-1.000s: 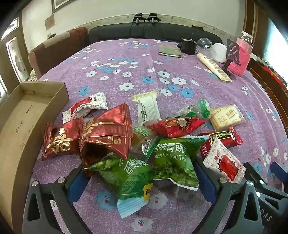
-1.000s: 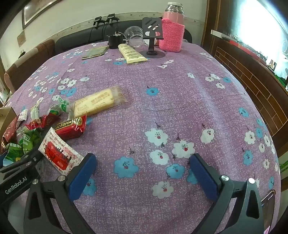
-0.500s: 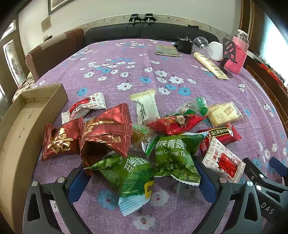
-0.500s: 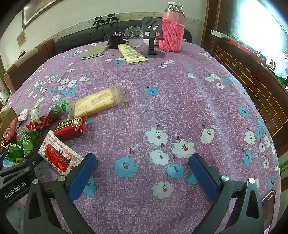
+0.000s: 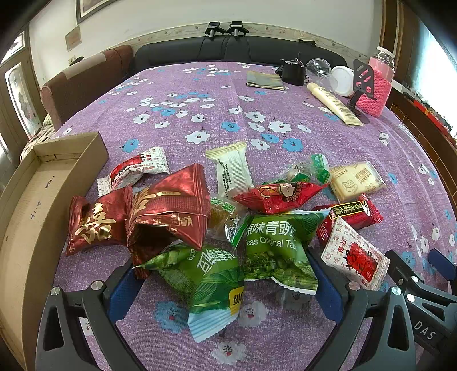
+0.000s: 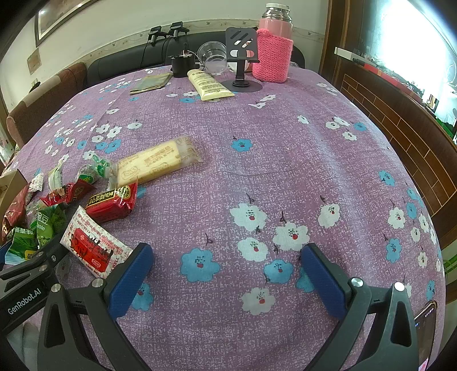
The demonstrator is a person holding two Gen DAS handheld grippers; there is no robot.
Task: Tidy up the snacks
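I saw 2 green pea bags, 2 dark red bags right of 1 box. L tongs wide open round green bags; R tongs wide open, empty.

This is a home living or dining room. A table under a purple flowered cloth carries everyday clutter at its far end: a pink flask in a knitted sleeve, a black phone stand and a cream tube. Beyond it stand a dark sofa and a brown upholstered chair at far left, with a framed picture on the white wall.
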